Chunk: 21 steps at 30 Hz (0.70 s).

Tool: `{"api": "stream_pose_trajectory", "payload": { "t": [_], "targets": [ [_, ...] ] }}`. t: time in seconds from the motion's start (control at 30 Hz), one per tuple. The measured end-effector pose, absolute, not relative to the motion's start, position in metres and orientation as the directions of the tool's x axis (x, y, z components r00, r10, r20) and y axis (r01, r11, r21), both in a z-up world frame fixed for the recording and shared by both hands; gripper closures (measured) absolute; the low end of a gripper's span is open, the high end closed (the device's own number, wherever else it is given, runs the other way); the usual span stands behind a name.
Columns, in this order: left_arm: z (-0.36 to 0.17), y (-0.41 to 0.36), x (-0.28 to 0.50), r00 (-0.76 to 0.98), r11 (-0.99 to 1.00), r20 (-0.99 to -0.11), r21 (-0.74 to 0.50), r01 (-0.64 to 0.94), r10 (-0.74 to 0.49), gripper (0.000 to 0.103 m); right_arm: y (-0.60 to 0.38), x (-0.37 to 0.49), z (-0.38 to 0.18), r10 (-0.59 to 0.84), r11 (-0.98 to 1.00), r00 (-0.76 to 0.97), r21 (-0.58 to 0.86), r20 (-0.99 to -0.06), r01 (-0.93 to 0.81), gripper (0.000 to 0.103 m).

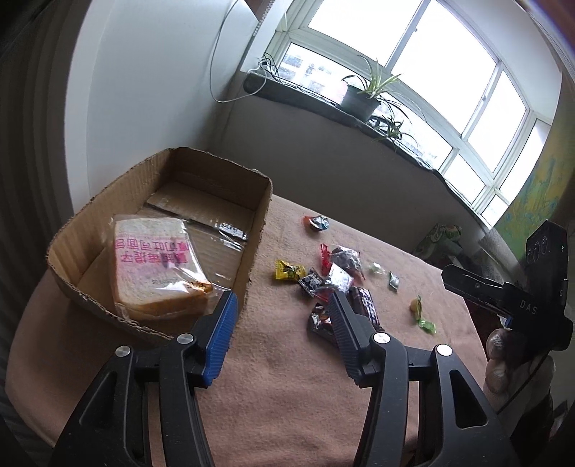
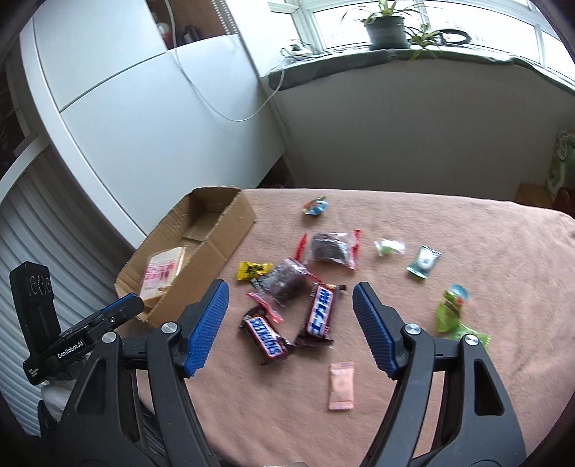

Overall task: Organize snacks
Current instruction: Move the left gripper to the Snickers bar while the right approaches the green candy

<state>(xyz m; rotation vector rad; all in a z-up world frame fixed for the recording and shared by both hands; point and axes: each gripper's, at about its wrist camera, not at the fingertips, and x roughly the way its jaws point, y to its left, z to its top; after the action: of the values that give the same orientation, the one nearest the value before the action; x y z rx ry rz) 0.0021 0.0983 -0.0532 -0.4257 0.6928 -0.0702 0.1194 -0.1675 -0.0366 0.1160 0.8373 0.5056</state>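
The right claw (image 2: 290, 325) is wide open and holds nothing. It hangs over two chocolate bars (image 2: 319, 311) that lie touching. It could pinch both at once, and one might slip out. The left claw (image 1: 282, 325) is open and empty too, near the box (image 1: 257, 230). The bread (image 1: 158, 266) is in the box. The other snacks lie on the pink cloth (image 2: 467, 258).

Potted plant (image 2: 386, 27) on dark windowsill (image 2: 359, 61), white cable (image 2: 230, 115) hanging by white cabinet (image 2: 143, 118), pink cloth (image 2: 467, 287) covering the table.
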Motion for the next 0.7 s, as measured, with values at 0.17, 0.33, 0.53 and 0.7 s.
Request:
{"api": "stream_pose_trajectory", "payload": {
  "t": [0.17,0.33,0.53,0.7],
  "targets": [
    [-0.069,0.072,0.013,0.727,0.908,-0.637,-0.417,-0.045,-0.257,0.048,-0.218,0.121,-0.053,0.387,0.922,0.587,0.276,-0.711,-0.273,0.029],
    [-0.087,0.05,0.028,0.669,0.894,-0.674,-0.446,-0.031,-0.313,0.048,-0.257,0.121,-0.072,0.298,0.954,0.595,0.233,-0.747,-0.186,0.029],
    [-0.099,0.028,0.046,0.621,0.895,-0.704,-0.446,-0.01,-0.345,0.048,-0.27,0.131,-0.093,0.258,0.966,0.572,0.198,-0.779,-0.167,0.029],
    [-0.104,0.019,0.055,0.597,0.904,-0.729,-0.427,-0.013,-0.335,0.048,-0.265,0.138,-0.104,0.248,0.967,0.556,0.172,-0.793,-0.187,0.032]
  ]
}}
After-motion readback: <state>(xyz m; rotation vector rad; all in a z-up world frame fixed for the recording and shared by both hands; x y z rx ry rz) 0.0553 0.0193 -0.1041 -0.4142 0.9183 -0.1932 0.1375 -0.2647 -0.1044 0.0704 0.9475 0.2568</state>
